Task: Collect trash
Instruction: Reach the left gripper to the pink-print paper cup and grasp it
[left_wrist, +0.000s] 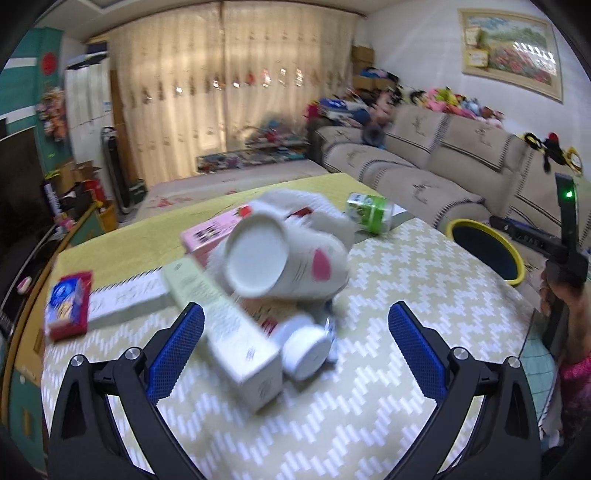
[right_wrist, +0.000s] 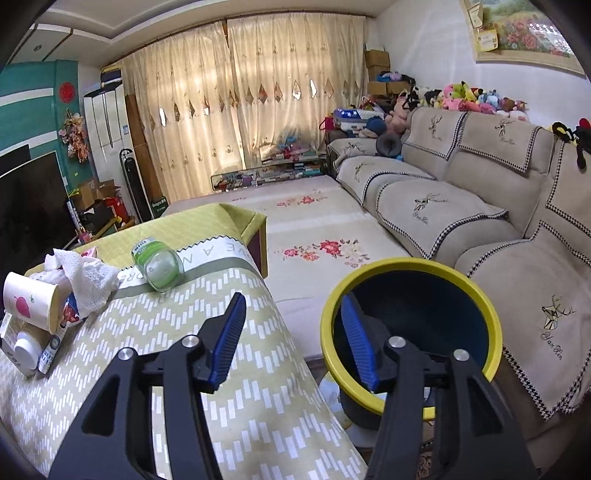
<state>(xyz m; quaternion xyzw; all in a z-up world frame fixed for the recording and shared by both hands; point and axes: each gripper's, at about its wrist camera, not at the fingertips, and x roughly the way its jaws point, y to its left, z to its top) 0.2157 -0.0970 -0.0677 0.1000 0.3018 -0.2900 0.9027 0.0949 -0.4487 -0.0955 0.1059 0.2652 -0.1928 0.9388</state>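
Observation:
Trash lies on the green patterned table (left_wrist: 399, 280): a paper cup (left_wrist: 273, 258) on its side, a crumpled tissue (left_wrist: 314, 210), a long white box (left_wrist: 229, 332), a small white bottle (left_wrist: 306, 350), a green jar (left_wrist: 369, 212), a pink box (left_wrist: 214, 232) and a red-blue packet (left_wrist: 68, 304). My left gripper (left_wrist: 295, 332) is open, hovering over the white box and bottle. My right gripper (right_wrist: 293, 332) is open and empty beside the yellow-rimmed bin (right_wrist: 410, 325) at the table's right edge. The cup (right_wrist: 31, 299), tissue (right_wrist: 85, 277) and jar (right_wrist: 159, 264) also show in the right wrist view.
A beige sofa (right_wrist: 461, 206) runs along the right wall with plush toys on top. A floral rug (right_wrist: 314, 229) covers the floor beyond the table. A TV (right_wrist: 29, 206) and boxes stand at left. The bin (left_wrist: 487, 251) shows right of the table.

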